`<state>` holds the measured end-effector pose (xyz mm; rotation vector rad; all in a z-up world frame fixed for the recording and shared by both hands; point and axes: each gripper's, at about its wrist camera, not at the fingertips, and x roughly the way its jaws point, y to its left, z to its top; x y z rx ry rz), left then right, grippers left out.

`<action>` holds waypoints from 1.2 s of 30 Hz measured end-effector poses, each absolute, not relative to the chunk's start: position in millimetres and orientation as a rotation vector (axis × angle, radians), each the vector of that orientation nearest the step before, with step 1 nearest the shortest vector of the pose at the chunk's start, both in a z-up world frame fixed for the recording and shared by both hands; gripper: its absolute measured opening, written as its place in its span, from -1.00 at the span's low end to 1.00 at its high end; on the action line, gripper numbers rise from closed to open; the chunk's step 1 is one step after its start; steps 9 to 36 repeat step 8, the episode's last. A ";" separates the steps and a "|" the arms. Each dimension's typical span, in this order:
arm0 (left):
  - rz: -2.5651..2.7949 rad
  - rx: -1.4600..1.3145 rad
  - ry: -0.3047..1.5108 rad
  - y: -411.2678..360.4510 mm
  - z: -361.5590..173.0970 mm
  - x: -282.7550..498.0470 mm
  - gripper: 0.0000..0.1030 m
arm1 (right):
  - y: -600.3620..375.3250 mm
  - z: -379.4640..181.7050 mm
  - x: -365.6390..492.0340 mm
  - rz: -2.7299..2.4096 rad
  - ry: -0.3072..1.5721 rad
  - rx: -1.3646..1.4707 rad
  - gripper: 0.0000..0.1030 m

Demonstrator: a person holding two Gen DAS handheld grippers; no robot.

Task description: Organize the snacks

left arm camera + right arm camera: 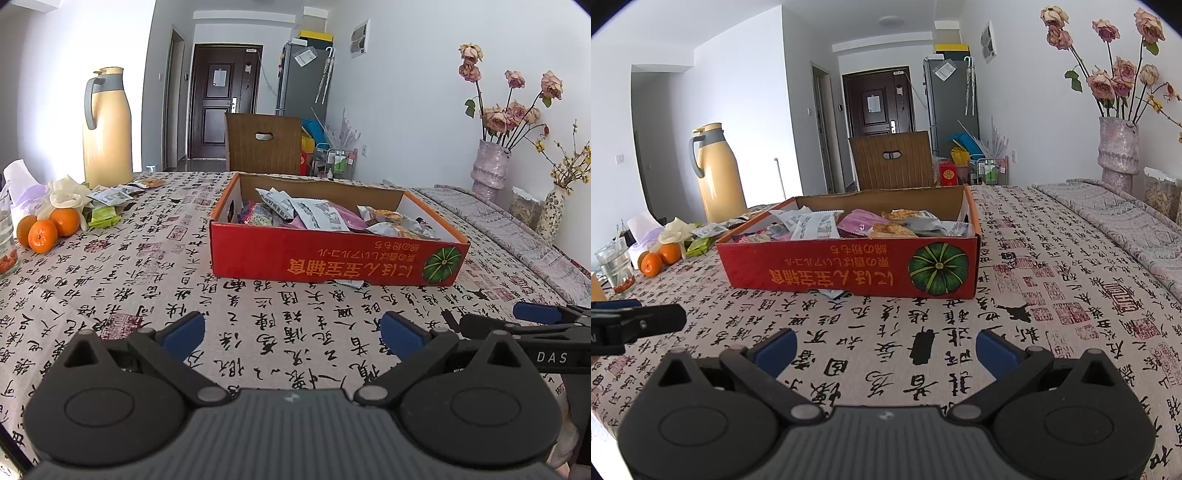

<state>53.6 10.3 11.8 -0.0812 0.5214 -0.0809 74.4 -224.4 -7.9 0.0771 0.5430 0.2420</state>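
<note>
So, both grippers, left and right, spread wide and empty, facing box straight ahead; loose packets far left, nearer left one.

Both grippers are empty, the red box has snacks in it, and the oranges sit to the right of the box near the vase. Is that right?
Not quite: the oranges lie left of the red box, beside the yellow jug, as the left wrist view shows. The rest holds: left gripper and right gripper have open, empty jaws.
</note>
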 end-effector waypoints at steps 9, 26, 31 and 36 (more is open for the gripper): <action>-0.085 -0.092 0.522 12.4 10.7 56.0 1.00 | -224.7 -11.7 74.4 0.243 0.550 0.079 1.00; -0.085 -0.092 0.522 12.4 10.7 56.0 1.00 | -224.7 -11.7 74.4 0.243 0.550 0.079 1.00; -0.085 -0.092 0.522 12.4 10.7 56.0 1.00 | -224.7 -11.7 74.4 0.243 0.550 0.079 1.00; -0.085 -0.092 0.522 12.4 10.7 56.0 1.00 | -224.7 -11.7 74.4 0.243 0.550 0.079 1.00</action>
